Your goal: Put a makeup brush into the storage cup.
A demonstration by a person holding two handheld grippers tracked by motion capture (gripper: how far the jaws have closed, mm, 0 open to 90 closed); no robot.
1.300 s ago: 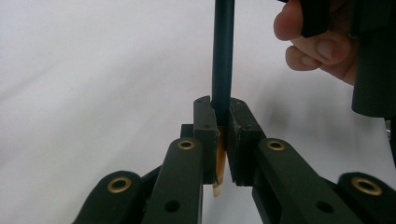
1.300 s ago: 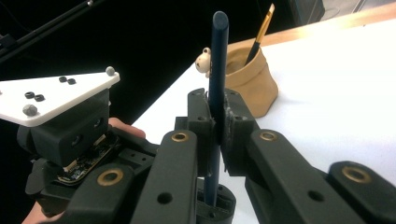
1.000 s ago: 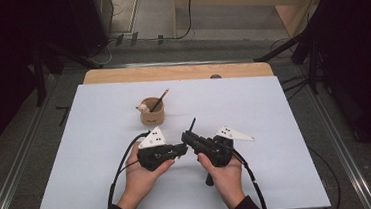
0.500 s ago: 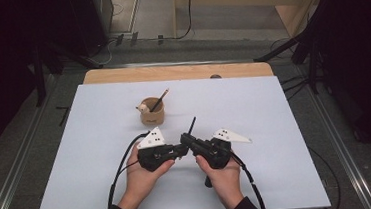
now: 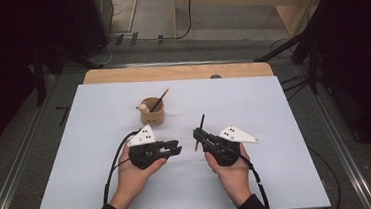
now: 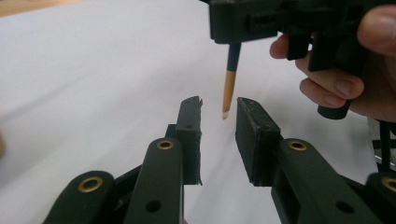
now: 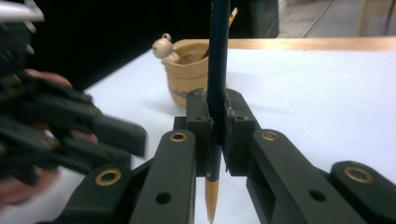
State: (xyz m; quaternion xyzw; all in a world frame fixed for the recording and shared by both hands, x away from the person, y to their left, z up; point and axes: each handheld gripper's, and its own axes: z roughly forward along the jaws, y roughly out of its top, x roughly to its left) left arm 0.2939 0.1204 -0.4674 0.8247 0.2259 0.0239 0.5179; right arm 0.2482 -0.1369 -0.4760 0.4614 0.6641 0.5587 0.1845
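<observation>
Black left claw (image 5: 176, 149) has just been opening, jaws part-spread, nothing between them. Tan ceramic cup (image 5: 152, 111) sits beyond it, one pencil inside. Right claw (image 5: 197, 133) is clamped on a dark blue pencil (image 5: 199, 132), upright, likely a handover for cup insertion. White tabletop (image 5: 273, 102), dim room.

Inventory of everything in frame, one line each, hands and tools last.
table: 1, white top with a wooden far edge, centre of the high view.
cup: 1, tan with a small pale figure on its rim, on the table beyond the left tool.
pencil in cup: 1, dark with a tan tip, leaning in the cup.
held pencil: 1, dark shaft with a tan end, upright in the right tool.
left tool: 1, black, jaws apart and just opening, nothing between them.
right tool: 1, black, shut on the held pencil.
hands: 2, near table edge.
</observation>
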